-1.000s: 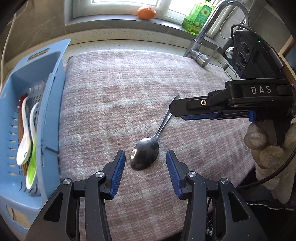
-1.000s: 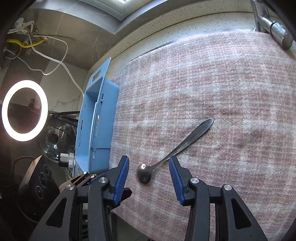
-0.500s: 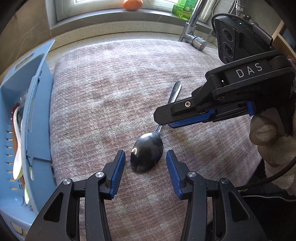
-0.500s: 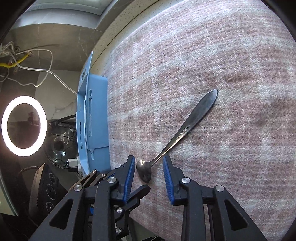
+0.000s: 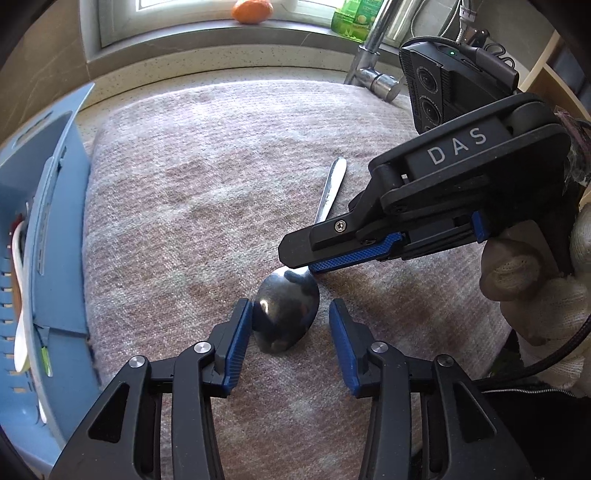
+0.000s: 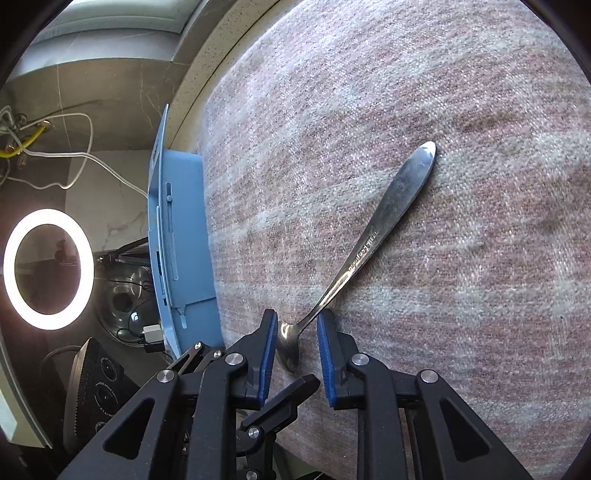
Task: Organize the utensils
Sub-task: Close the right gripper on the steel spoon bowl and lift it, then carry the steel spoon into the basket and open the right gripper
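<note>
A steel spoon [image 5: 286, 314] lies on the pink-grey woven cloth [image 5: 203, 184], its handle running away to the upper right. My left gripper [image 5: 291, 325] is open, low over the cloth, with its pads on either side of the bowl. My right gripper [image 5: 295, 264] comes in from the right at the spoon's neck. In the right wrist view the spoon [image 6: 369, 240] runs between the right gripper's [image 6: 297, 343] pads, which stand a little apart around the neck and bowl. The blue utensil basket [image 5: 44, 229] at the left holds white and green spoons [image 5: 20, 295].
A faucet [image 5: 373, 55] stands at the back right, with an orange [image 5: 251, 10] and a green bottle [image 5: 354, 14] on the windowsill. In the right wrist view the basket's wall [image 6: 181, 236] stands at the cloth's left edge, with a ring light [image 6: 48, 267] beyond.
Both grippers have moved in on the spoon. The right gripper has come down to the spoon's neck and its jaws have narrowed. The spoon lies in the same place.
</note>
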The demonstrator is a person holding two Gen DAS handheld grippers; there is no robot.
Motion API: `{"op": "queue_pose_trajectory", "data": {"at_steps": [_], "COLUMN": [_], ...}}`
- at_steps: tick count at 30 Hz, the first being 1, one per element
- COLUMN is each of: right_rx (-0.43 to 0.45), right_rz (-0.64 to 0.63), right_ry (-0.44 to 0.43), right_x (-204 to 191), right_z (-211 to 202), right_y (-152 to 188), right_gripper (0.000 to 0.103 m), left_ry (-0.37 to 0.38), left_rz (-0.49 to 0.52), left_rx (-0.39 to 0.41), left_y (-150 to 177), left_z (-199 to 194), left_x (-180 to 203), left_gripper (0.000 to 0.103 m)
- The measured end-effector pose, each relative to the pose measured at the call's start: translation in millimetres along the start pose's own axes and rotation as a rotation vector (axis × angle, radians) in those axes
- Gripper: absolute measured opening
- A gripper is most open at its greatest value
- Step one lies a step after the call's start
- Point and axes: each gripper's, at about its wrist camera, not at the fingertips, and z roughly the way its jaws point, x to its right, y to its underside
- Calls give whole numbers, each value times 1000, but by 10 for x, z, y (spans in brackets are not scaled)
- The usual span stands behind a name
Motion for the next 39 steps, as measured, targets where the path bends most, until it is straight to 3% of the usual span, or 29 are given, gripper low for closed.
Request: {"op": "queue_pose_trajectory", "data": {"at_steps": [10, 21, 32, 39], "right_rx": [-36, -44, -28, -49], "right_rz": [56, 51, -48, -132], "right_ry": [-80, -96, -126, -144], "right_x": [54, -13, -539, -1047], "right_z": [52, -8, -112, 54], "right_y": [4, 47, 87, 115], "right_gripper": [4, 2, 2, 2], "left_ry": [25, 36, -11, -65], "left_rz": [3, 2, -10, -52], "left_rx": [3, 24, 110, 165], "left_y": [-132, -170, -186, -111], "left_z": [67, 45, -452, -798], "left_x": [97, 110, -40, -310], "left_gripper": [32, 31, 31, 31]}}
